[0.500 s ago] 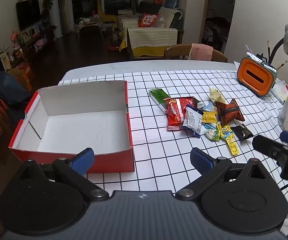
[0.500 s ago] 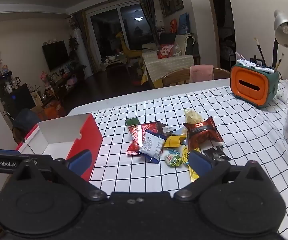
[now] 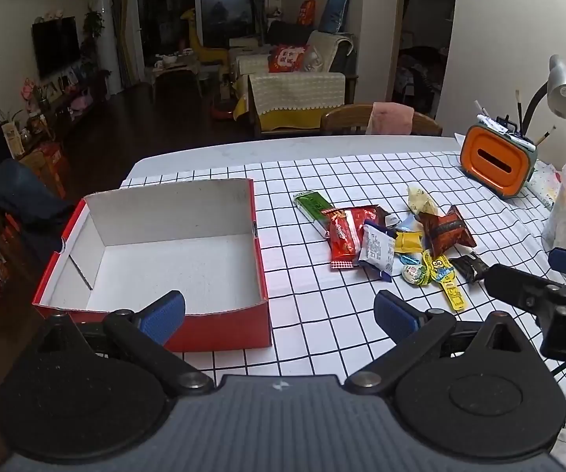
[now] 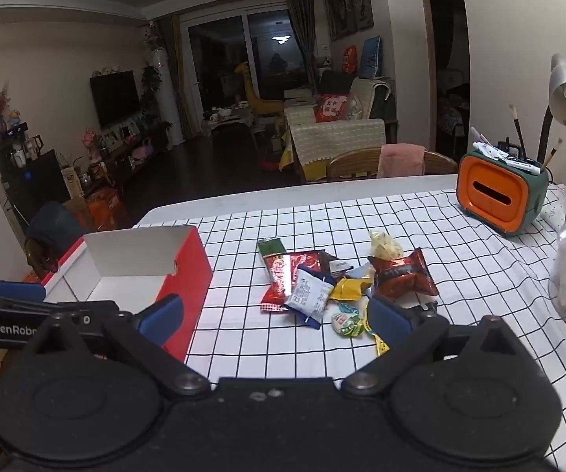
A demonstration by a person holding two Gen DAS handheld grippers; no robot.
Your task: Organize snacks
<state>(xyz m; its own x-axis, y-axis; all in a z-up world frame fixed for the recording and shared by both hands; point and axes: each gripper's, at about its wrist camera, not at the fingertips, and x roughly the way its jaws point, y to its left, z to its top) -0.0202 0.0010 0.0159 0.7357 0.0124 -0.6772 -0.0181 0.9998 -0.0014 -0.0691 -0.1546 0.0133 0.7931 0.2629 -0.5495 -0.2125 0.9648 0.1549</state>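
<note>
Our right gripper point(image 4: 273, 316), wide open and empty, sits nearest the snack pile point(image 4: 338, 279), just ahead; the left gripper point(image 3: 279, 314), also open and empty, faces the red box point(image 3: 220, 330).

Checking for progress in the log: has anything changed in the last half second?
Nothing was grasped or released. Both views rose slightly, so the claws seem to have drawn back a little. The left claw and right claw remain open; the snacks and the red box have not moved.

Open red cardboard box with white interior point(image 3: 157, 251) is sitting upright on checked cloth; heap of foil snack packets point(image 3: 385, 238) is lying right of it (overlapping, apart from box).
</note>
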